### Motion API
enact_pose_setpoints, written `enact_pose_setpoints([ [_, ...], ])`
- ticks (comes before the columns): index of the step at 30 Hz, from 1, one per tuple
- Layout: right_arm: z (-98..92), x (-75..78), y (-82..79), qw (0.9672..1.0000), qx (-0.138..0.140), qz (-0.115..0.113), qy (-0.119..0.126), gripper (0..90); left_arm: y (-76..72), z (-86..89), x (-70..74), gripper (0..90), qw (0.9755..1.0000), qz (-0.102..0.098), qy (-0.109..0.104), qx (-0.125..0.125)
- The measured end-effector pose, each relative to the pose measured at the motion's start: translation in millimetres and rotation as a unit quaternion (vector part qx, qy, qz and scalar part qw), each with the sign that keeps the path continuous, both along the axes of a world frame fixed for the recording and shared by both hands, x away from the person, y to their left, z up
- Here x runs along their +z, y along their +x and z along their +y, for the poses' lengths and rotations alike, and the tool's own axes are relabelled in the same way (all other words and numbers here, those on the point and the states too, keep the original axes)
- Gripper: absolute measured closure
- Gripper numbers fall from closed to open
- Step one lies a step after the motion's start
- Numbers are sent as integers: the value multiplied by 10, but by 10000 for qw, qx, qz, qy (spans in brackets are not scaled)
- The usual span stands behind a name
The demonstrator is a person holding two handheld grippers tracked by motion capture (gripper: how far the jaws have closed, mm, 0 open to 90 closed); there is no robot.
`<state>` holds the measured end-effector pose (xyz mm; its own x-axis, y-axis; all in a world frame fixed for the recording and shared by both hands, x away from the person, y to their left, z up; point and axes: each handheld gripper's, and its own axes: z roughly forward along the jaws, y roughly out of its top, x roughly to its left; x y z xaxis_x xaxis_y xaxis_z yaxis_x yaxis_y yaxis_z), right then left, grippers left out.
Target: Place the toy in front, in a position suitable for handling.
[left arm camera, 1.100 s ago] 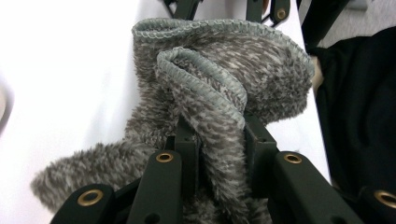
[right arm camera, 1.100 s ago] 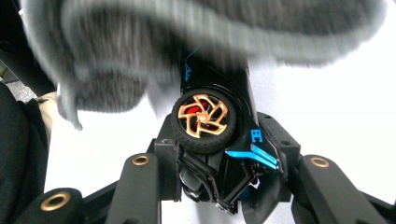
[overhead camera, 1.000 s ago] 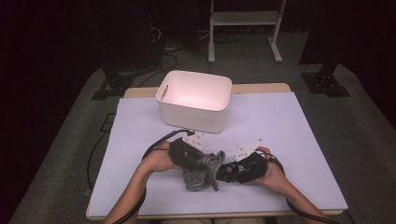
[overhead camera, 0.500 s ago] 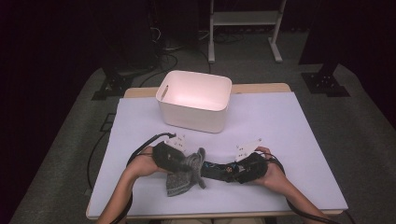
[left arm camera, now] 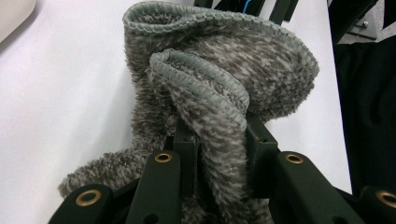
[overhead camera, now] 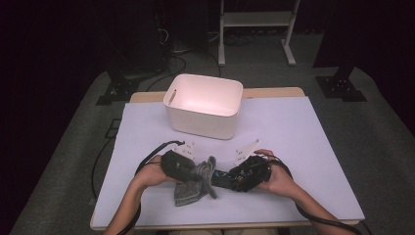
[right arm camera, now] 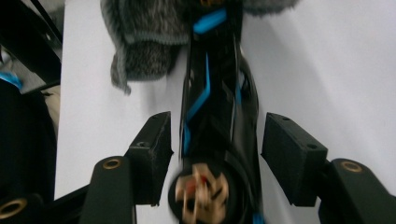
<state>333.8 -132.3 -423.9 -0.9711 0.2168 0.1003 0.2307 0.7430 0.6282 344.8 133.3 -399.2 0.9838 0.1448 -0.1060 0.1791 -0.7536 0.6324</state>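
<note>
White table point(overhead camera: 303, 147), grey cloth point(left arm camera: 219, 84) pinched in left claw point(left arm camera: 219, 154).

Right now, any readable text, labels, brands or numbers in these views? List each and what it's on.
None readable.
White bin: plain walls, no label or mark.
Grey knit cloth: no tag or print.
Black and blue tool between the right gripper's jaws: blurred, no lettering can be made out.
Left gripper, clamped on the cloth: bare black jaws, no markings.
Table cover: blank.
</note>
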Motion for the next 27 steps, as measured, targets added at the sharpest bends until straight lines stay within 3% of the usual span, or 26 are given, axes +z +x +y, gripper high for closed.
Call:
enact_pose_setpoints([
  [9, 393, 93, 112, 9978, 228, -33, -621, 530, 5, 23, -20, 711, 9999, 11, -118, 8],
  [16, 619, 127, 150, 9929, 333, -93, -1142, 563, 16, 22, -12, 712, 9999, -1, -135, 0],
  [22, 575, 126, 144, 9948, 373, -189, -932, 567, 2, 170, -32, 712, 9997, 13, -189, 176],
  [27, 440, 213, 165, 9990, 206, -152, -364, 567, 7, 323, -59, 711, 9991, 90, -207, 357],
])
